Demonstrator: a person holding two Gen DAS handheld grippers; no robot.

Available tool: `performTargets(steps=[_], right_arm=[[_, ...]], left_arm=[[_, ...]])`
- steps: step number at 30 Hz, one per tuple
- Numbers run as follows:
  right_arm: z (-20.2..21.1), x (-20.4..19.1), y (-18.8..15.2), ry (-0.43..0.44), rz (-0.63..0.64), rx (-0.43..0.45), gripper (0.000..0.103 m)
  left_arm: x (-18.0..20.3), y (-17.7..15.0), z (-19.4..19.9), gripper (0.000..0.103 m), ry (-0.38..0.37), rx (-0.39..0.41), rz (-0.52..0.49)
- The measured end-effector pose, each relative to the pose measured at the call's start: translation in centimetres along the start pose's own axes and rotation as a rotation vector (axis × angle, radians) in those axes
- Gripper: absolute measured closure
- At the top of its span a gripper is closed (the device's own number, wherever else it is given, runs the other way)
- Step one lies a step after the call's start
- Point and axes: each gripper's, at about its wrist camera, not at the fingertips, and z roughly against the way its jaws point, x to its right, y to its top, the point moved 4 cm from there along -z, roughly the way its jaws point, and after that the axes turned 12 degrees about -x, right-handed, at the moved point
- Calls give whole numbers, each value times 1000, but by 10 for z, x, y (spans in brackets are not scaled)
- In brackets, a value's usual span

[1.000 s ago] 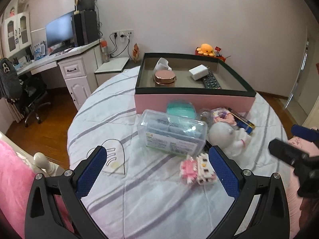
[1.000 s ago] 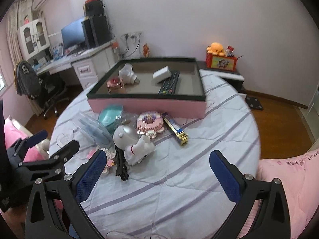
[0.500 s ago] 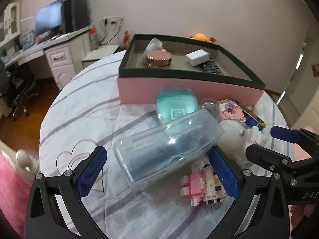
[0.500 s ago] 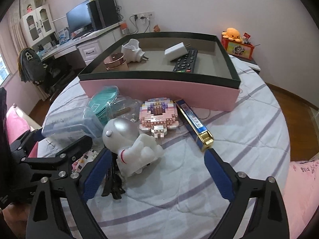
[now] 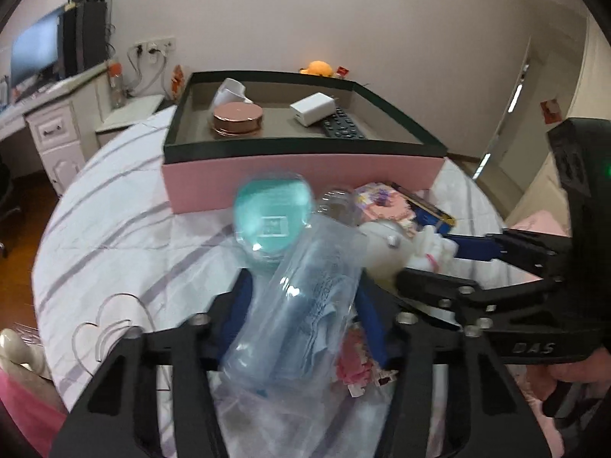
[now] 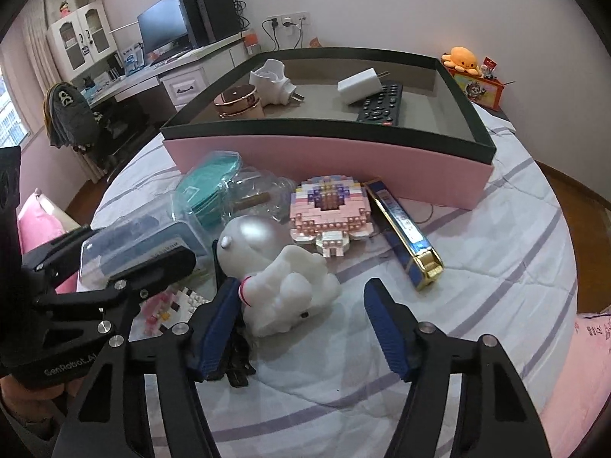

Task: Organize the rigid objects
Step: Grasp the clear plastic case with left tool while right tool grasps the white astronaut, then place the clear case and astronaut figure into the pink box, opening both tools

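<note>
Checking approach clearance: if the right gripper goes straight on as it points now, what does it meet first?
Probably the white astronaut figure, lying between the open fingers of the right gripper, nearer the left pad. Beyond it sits the pink brick model. Depth is uncertain.

clear plastic case (image 5: 305, 305) — tilted — between left fingers (image 5: 240, 305)

Pale pink walls (image 6: 382, 4) enclose the room; a white desk (image 6: 179, 76) stands far ahead and to the left of the tool, carrying a dark monitor (image 6: 162, 26) and black speakers (image 6: 208, 13); a glass-fronted white cabinet (image 6: 82, 40) sits further left; wall sockets (image 6: 286, 21) trail cables above the desk; a jacket-draped chair (image 6: 70, 114) waits left; brown wooden floor (image 6: 573, 187) shows to the right; a window (image 6: 9, 122) lets in daylight at the far left edge.
</note>
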Motion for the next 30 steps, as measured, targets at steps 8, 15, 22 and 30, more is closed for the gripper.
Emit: performTargets(steps=[8,15,22,30], right_arm=[[-10,-10,6,8,23,-18,42],[8,-1,0,40,-5,20,48],[42,1,6,59,-11,73,48],[74,14,68,-2,-4,155,48]], left_arm=[[-4,-3,7,69,12,2,32],[-2,-4,23,69,25,11,42],[6,13,50,69,32,47,35],[6,82,61,69,82,103,20]])
